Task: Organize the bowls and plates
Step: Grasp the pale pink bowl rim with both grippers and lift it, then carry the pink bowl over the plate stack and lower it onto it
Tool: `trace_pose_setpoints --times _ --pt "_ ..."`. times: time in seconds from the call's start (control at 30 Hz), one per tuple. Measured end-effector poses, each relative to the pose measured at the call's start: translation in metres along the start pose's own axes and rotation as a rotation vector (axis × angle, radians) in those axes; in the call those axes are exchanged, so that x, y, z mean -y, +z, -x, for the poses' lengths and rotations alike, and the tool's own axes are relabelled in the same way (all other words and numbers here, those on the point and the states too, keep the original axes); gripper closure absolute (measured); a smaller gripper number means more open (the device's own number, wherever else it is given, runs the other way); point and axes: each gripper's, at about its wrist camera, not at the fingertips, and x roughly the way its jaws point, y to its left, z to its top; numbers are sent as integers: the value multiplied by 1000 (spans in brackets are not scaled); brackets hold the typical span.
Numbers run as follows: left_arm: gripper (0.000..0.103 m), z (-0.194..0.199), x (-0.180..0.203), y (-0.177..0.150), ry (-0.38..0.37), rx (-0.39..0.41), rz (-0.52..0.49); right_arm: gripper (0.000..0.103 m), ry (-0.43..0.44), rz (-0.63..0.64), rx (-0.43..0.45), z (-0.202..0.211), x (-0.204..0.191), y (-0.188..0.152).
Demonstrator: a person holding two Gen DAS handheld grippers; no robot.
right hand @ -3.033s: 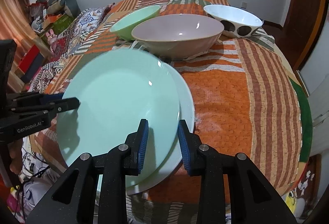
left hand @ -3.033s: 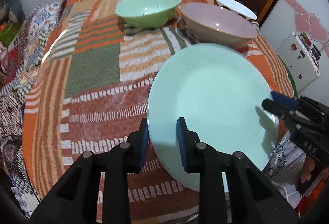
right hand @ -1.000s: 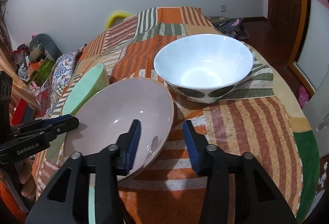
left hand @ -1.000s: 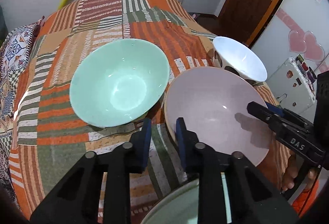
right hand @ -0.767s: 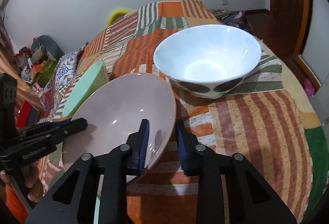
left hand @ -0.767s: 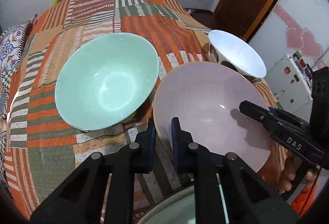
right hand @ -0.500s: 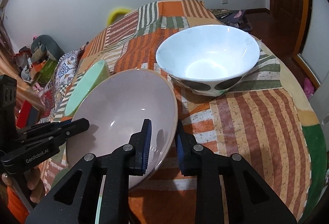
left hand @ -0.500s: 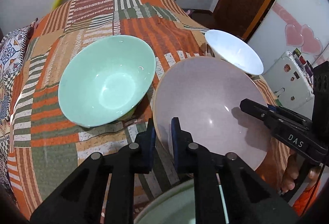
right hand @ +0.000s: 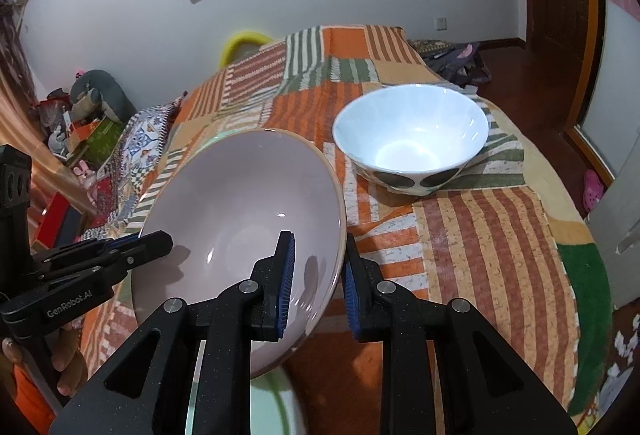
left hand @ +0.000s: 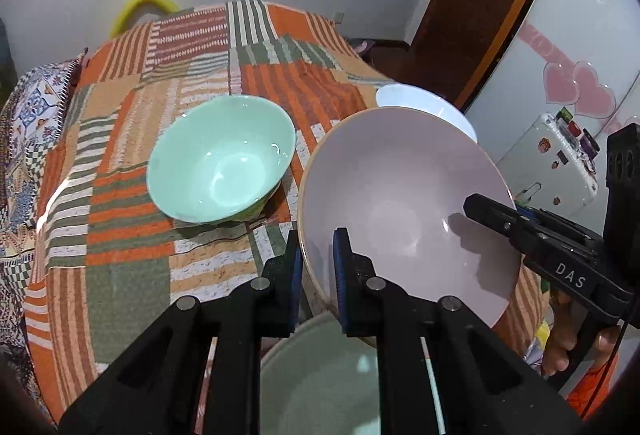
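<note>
A large pink bowl (left hand: 400, 203) (right hand: 240, 219) hangs lifted and tilted above the patchwork tablecloth. My left gripper (left hand: 316, 263) is shut on its near-left rim, and my right gripper (right hand: 316, 275) is shut on the opposite rim. Each gripper shows in the other's view: the right one (left hand: 496, 211), the left one (right hand: 148, 243). A mint green bowl (left hand: 220, 163) rests on the cloth to the left. To the right stands a white bowl (right hand: 412, 139) with dark spots. Pale green plates (left hand: 332, 379) lie under the pink bowl at the near edge.
The round table (right hand: 480, 235) wears an orange, green and cream patchwork cloth. A person's hand (left hand: 568, 335) holds the right gripper's handle. A white appliance (left hand: 552, 163) and a wooden door frame stand to the right; cluttered items (right hand: 80, 123) lie to the left.
Both grippers closed on the pink bowl's rim and lifted it off the cloth; it now tilts and hangs higher, covering part of the white bowl in the left wrist view.
</note>
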Motion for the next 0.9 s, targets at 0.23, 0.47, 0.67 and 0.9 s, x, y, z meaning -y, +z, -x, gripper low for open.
trace_pose_setpoints --times 0.23,0.47,0.67,0.9 --pt "89 39 -6 -13 17 52 24 82 28 44 15 12 -23 -5" --pt "89 71 -18 -33 46 76 62 82 64 85 23 17 -47 -11" --pt "89 96 -32 -56 84 90 94 82 97 134 22 20 -72 -19" --pt "89 129 -55 -85 120 126 152 82 131 208 -1 14 -106 -32"
